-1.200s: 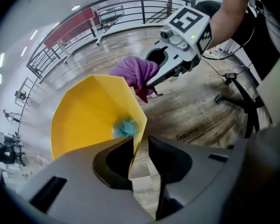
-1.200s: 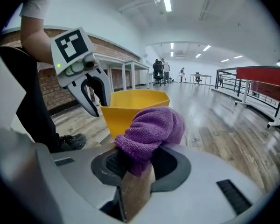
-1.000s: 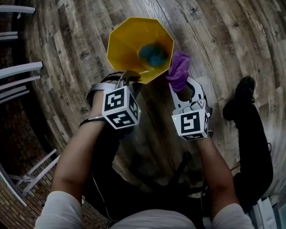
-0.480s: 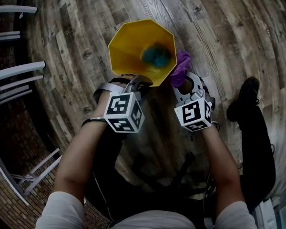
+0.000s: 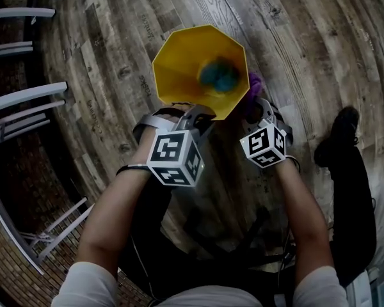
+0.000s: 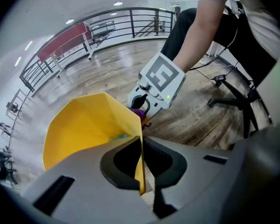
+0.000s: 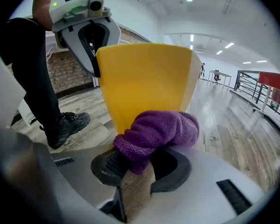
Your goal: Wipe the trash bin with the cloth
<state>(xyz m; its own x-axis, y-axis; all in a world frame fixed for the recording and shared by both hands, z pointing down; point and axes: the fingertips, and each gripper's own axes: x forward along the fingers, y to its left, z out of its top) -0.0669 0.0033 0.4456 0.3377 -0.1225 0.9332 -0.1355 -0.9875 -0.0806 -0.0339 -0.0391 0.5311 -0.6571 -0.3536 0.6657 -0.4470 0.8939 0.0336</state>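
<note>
— Two grippers and one bin: how do they stand?
— The left gripper (image 6: 141,171) is clenched on the yellow trash bin (image 5: 179,69). Its jaws pinch the thin wall at the rim nearest the person, one jaw inside and one outside.
— And the right gripper (image 7: 135,171)?
— It grasps the purple cloth (image 7: 158,132), which bulges out past its jaws in a soft wad. The wad lies against the bin's outer wall on the person's right, below the rim.
— Where does the bin stand?
— On the wooden floor (image 5: 307,37), its eight-sided mouth open upward. It is well apart from the floor's left edge, where white bars (image 5: 25,98) run.
— Is there anything in it?
— A teal lump (image 5: 219,74) lies at the bottom. It is too blurred to tell what it is.
— How do the two grippers sit to each other?
— They are near each other, apart, at neighbouring sides of the rim; each shows in the other's view.
— What else is on the floor?
— A black shoe (image 5: 338,136) with a dark trouser leg, off to the right of the right gripper, clear of the bin
</note>
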